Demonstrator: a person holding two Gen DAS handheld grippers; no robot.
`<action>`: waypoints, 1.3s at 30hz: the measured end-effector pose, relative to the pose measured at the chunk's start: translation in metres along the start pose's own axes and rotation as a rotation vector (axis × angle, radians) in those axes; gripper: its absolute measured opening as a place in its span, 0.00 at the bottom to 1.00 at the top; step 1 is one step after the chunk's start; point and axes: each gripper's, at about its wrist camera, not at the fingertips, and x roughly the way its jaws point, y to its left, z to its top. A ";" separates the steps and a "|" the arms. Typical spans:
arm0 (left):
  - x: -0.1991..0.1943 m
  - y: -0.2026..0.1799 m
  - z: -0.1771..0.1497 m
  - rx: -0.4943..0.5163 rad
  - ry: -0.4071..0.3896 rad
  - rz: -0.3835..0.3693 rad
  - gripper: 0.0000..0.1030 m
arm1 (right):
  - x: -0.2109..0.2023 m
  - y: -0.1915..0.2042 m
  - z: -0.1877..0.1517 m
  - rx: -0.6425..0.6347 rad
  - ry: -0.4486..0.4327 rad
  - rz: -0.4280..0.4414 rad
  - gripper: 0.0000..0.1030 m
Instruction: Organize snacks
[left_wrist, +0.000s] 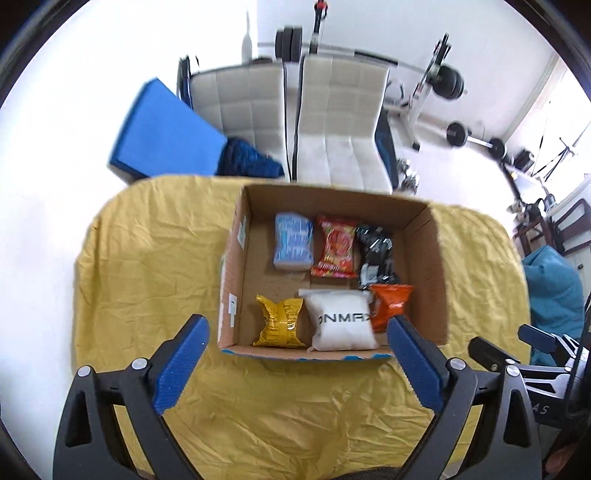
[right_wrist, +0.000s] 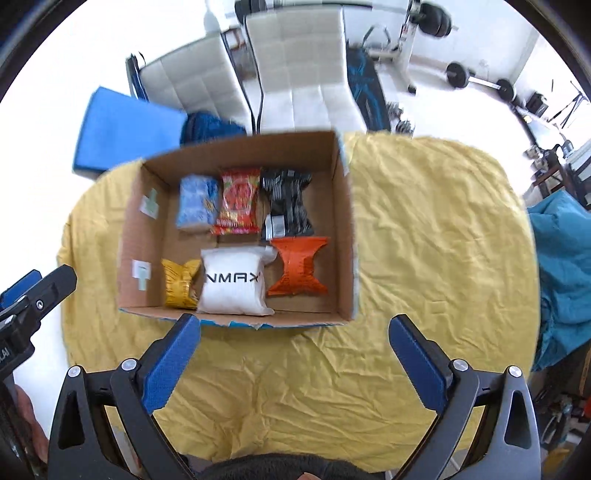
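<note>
An open cardboard box (left_wrist: 430, 258) (right_wrist: 343, 221) sits on the yellow-covered table and holds several snack packs in two rows. Back row: a light blue pack (left_wrist: 293, 242) (right_wrist: 197, 203), a red pack (left_wrist: 336, 247) (right_wrist: 238, 201), a black pack (left_wrist: 376, 253) (right_wrist: 288, 203). Front row: a yellow pack (left_wrist: 279, 321) (right_wrist: 179, 282), a white pouch (left_wrist: 341, 319) (right_wrist: 234, 282), an orange pack (left_wrist: 391, 306) (right_wrist: 299, 266). My left gripper (left_wrist: 297, 332) hovers open above the box's near wall. My right gripper (right_wrist: 295, 334) is open and empty just in front of that wall.
The yellow cloth (left_wrist: 147, 266) (right_wrist: 424, 240) covers the table around the box. Beyond the far edge stand two white chairs (left_wrist: 343, 110) (right_wrist: 303, 62), a blue pad (left_wrist: 162, 129) and weight equipment (left_wrist: 443, 85). A teal cushion (right_wrist: 561, 266) lies to the right.
</note>
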 end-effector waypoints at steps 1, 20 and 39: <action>-0.011 -0.001 -0.001 0.002 -0.017 -0.001 0.96 | -0.014 -0.002 -0.003 0.001 -0.020 0.001 1.00; -0.152 -0.024 -0.047 0.028 -0.177 0.002 0.96 | -0.192 0.002 -0.070 -0.078 -0.254 0.054 1.00; -0.170 -0.023 -0.056 0.003 -0.218 0.020 0.96 | -0.210 0.000 -0.075 -0.068 -0.301 0.024 1.00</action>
